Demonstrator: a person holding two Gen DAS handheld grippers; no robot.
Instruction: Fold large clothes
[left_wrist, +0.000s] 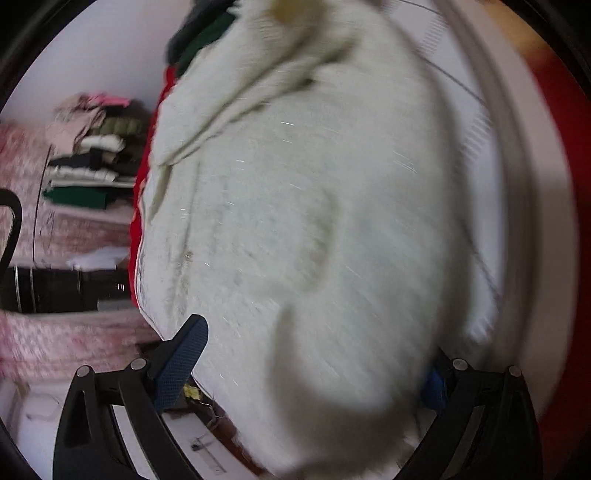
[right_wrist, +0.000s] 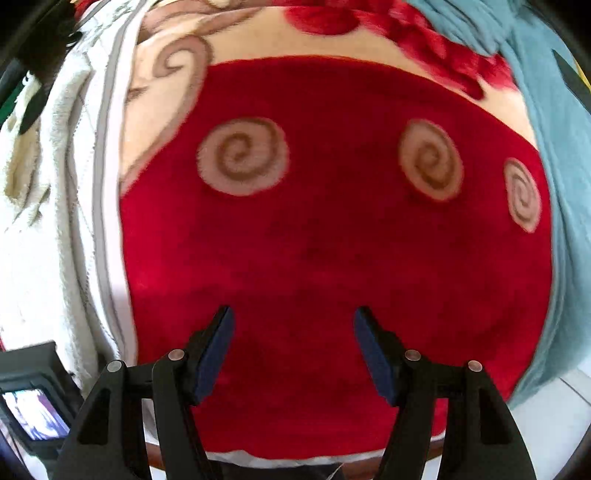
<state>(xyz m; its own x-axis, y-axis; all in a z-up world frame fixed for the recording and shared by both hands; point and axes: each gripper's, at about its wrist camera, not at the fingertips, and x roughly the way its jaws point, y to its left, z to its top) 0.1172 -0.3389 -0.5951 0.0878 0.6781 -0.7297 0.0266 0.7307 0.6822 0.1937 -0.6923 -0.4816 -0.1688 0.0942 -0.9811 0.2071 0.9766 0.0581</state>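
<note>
At far left in the left wrist view, a stack of folded clothes (left_wrist: 92, 155) sits on a pink patterned cover. The left gripper (left_wrist: 314, 363) has jaws spread wide, the white fleece garment (left_wrist: 295, 221) bulging between them. The right gripper (right_wrist: 294, 347), jaws wide apart and holding nothing, hovers above the red spiral blanket (right_wrist: 332, 240).

Right gripper (right_wrist: 293, 343) jaws apart over red spiral-patterned blanket (right_wrist: 332, 258); white fleece garment (right_wrist: 40, 236) at left
</note>
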